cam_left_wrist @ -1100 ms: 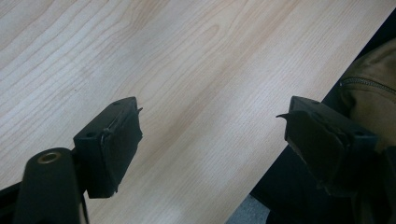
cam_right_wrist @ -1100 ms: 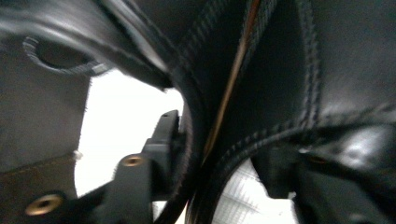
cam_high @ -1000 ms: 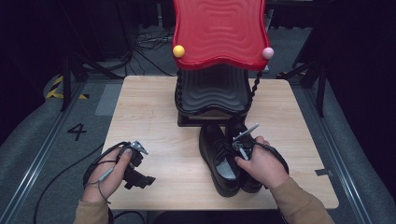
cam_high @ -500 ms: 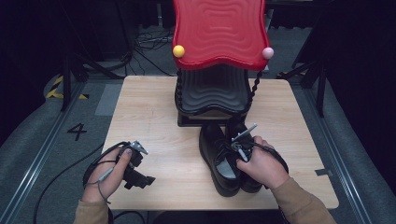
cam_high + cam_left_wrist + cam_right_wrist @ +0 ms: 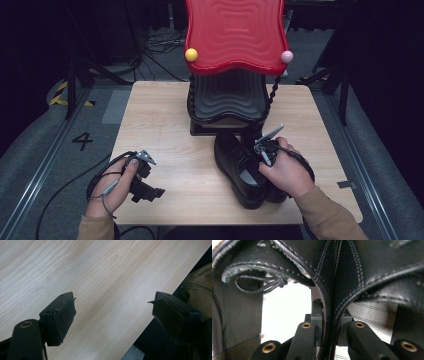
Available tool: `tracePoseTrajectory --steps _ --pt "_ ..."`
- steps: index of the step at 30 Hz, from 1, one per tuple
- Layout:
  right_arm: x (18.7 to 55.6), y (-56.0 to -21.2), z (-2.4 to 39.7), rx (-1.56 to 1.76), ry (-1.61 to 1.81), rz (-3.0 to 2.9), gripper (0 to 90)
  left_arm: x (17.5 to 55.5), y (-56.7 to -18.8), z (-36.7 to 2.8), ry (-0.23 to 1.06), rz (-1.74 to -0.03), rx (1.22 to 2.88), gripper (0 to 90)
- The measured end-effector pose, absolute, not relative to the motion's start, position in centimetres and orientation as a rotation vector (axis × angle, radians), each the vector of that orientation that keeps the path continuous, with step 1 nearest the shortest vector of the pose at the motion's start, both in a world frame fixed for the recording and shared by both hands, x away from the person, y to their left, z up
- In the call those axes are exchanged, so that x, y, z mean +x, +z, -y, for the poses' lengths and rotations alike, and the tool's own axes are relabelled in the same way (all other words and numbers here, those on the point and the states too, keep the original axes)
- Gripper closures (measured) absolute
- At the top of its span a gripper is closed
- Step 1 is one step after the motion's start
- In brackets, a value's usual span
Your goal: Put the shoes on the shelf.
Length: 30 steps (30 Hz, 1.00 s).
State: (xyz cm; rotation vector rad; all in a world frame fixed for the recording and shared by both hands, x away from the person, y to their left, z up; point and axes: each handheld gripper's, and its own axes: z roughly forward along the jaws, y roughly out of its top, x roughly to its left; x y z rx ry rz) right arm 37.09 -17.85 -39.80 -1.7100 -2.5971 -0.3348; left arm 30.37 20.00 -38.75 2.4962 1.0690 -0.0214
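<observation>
Right gripper [image 5: 263, 150], jaws just closed, pinches the adjoining collars of two black leather shoes [image 5: 240, 167] lying lengthwise toward the person; left gripper [image 5: 113, 315] gapes idle.

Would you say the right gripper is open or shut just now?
Shut on the pair of black shoes: the right gripper pinches both inner collars together; its jaws have just been closing.

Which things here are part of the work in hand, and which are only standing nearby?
Part of the work:
- pair of black leather shoes
- right gripper, its jaws just closed on the shoes' inner sides
- red and black shoe rack

Standing nearby:
- left gripper, open over the wooden table
- floor cables
</observation>
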Motion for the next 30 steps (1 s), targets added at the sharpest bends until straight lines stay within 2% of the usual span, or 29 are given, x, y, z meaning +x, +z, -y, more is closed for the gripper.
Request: tracePoseTrajectory --steps 30 --pt "32.9 -29.6 18.5 -1.452 -0.402 2.675 81.8 30.1 -38.4 -20.4 -0.012 -1.086 2.473 19.1"
